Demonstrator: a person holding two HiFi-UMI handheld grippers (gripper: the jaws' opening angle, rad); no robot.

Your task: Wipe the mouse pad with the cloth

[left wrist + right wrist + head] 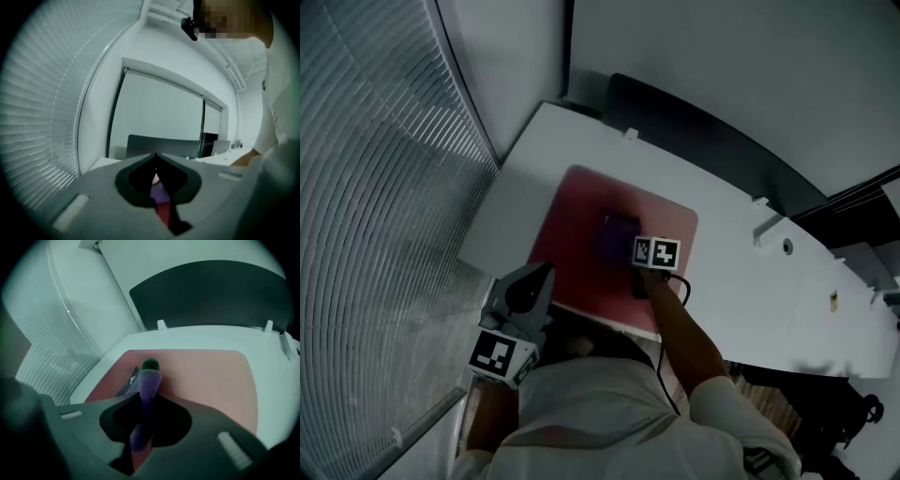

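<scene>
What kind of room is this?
Most likely an office. There's a long white desk with a dark divider panel along its back, slatted window blinds beside it, and a red mouse pad on top.

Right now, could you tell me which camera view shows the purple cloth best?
The right gripper view: the cloth runs up the middle, pinched by the right gripper over the mouse pad. The head view shows a blurred purple patch; the left gripper view, only a sliver.
</scene>
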